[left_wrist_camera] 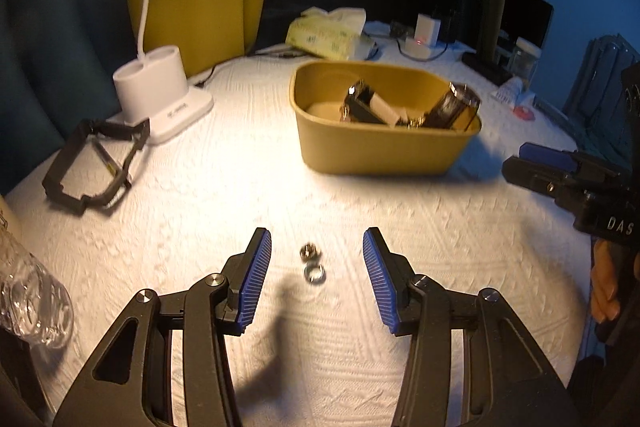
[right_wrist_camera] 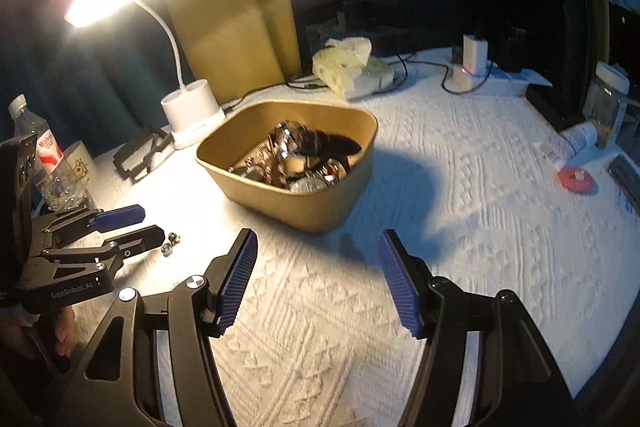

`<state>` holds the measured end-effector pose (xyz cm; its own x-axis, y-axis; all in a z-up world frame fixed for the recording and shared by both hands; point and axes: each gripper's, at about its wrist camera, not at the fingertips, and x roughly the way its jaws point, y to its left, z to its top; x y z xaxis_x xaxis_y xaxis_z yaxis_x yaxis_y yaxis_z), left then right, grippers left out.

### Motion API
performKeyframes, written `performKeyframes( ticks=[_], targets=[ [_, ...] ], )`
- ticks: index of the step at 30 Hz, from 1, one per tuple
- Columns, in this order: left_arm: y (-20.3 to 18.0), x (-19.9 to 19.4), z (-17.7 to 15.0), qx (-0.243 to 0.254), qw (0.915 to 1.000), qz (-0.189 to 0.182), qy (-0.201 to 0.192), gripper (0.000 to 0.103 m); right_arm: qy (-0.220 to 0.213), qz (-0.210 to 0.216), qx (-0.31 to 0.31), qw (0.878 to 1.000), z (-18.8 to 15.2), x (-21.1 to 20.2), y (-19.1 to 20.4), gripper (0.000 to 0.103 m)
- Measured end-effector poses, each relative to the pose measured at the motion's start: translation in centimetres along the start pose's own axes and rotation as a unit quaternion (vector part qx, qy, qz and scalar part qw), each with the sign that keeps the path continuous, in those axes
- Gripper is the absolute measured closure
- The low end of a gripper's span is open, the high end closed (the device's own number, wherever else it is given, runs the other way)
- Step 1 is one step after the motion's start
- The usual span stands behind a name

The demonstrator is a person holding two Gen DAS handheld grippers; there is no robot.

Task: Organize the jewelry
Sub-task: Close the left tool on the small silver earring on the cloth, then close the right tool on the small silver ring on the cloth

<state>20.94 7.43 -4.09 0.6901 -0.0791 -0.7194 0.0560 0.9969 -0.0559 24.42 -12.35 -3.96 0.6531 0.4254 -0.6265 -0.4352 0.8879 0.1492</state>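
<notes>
Two small metal rings (left_wrist_camera: 311,263) lie touching on the white tablecloth, between the open fingers of my left gripper (left_wrist_camera: 317,241), which holds nothing. In the right wrist view the rings (right_wrist_camera: 170,243) sit just past the left gripper's (right_wrist_camera: 154,225) tips. A tan bin (left_wrist_camera: 384,155) holds watches and other jewelry; it also shows in the right wrist view (right_wrist_camera: 304,205). My right gripper (right_wrist_camera: 318,241) is open and empty, near the bin's front side. In the left wrist view the right gripper (left_wrist_camera: 516,163) shows at the right edge.
A lit white desk lamp (right_wrist_camera: 192,115) stands at the back left, with a black frame (left_wrist_camera: 94,163) lying beside it. A plastic bottle (right_wrist_camera: 48,163) and mug (right_wrist_camera: 82,163) stand at the left. A tissue pack (left_wrist_camera: 328,33), a charger with cables (right_wrist_camera: 468,63), a jar (right_wrist_camera: 608,99) and a red disc (right_wrist_camera: 576,179) lie at the back and right.
</notes>
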Motion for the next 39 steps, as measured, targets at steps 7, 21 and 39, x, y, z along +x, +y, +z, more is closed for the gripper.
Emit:
performKeyframes(
  ticks=[7, 21, 39],
  targets=[
    [-0.3, 1.7, -0.6, 0.010, 0.9992, 0.016, 0.035, 0.052, 0.002, -0.001, 0.012, 1.000, 0.0, 0.3, -0.8, 0.040],
    [-0.7, 3.2, 0.5, 0.025, 0.9984, 0.029, 0.042, 0.088, 0.010, 0.001, 0.023, 1.000, 0.0, 1.4, -1.9, 0.040],
    [-0.6, -1.0, -0.2, 0.027, 0.9995, 0.014, 0.002, 0.088, 0.012, 0.026, -0.009, 1.000, -0.6, 0.5, 1.7, 0.040]
  ],
)
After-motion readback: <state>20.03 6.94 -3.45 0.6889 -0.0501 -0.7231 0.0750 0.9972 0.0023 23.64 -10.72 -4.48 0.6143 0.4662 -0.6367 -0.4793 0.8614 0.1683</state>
